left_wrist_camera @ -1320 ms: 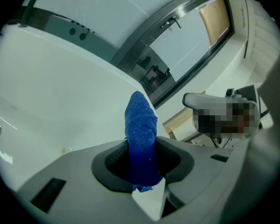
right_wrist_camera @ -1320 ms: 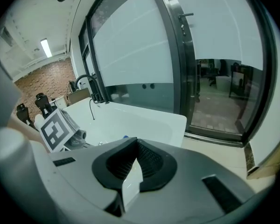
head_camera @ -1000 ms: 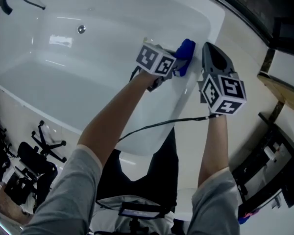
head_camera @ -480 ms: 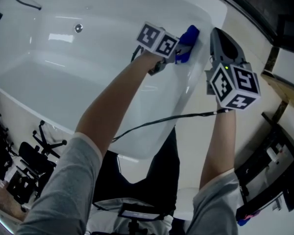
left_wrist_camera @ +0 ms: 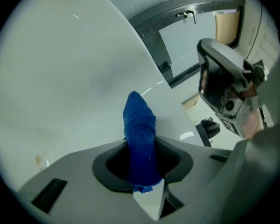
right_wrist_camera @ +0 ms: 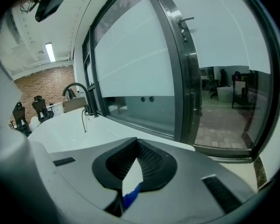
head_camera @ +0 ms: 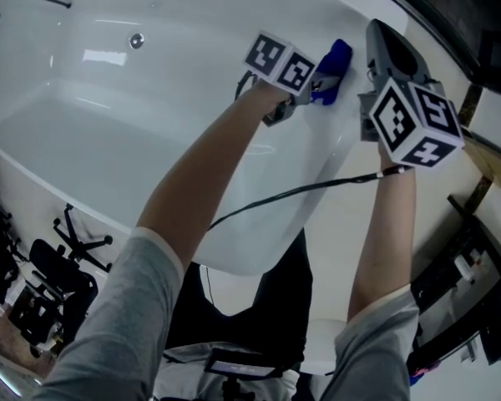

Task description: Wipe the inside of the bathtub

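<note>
Left hand-held gripper [head_camera: 321, 78], blue cloth [head_camera: 336, 60] — slid farther up bathtub wall [head_camera: 150, 128]

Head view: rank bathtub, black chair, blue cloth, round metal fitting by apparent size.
1. bathtub
2. black chair, though it sits farther from the camera
3. blue cloth
4. round metal fitting

The cloth [left_wrist_camera: 140, 139] is deep blue, the tub [head_camera: 108, 132] glossy white, the left gripper [head_camera: 317, 78] and right gripper [right_wrist_camera: 134, 160] grey with black-and-white square-marked cubes [head_camera: 280, 61], the sleeves [head_camera: 125, 324] grey.
</note>
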